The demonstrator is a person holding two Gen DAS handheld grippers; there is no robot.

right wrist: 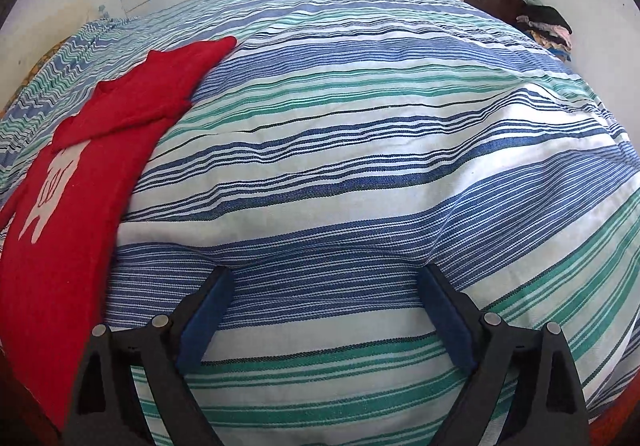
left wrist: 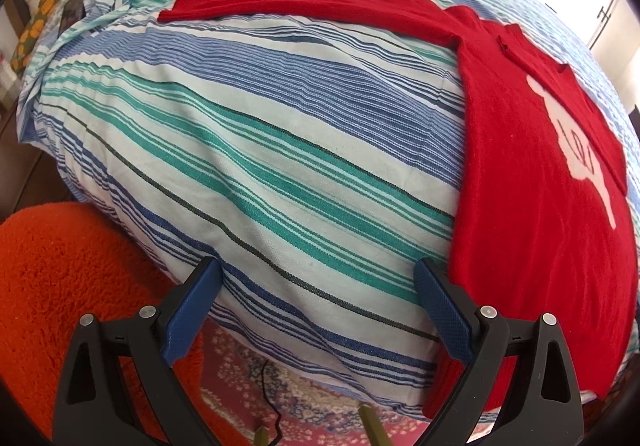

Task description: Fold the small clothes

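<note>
Lying flat: red top (left wrist: 532,182) | white print | 1 sleeve outstretched | striped bedspread (left wrist: 248,150)

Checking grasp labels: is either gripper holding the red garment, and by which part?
Nothing is held. Left gripper and right gripper are open over the striped bedspread; the red garment lies untouched.

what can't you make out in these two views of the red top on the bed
- Red top: in the left wrist view the frame's right edge cuts off its far side.
- White print: too distorted in either view to identify.
- Pile of clothes: right wrist view, too small to tell items apart.
</note>
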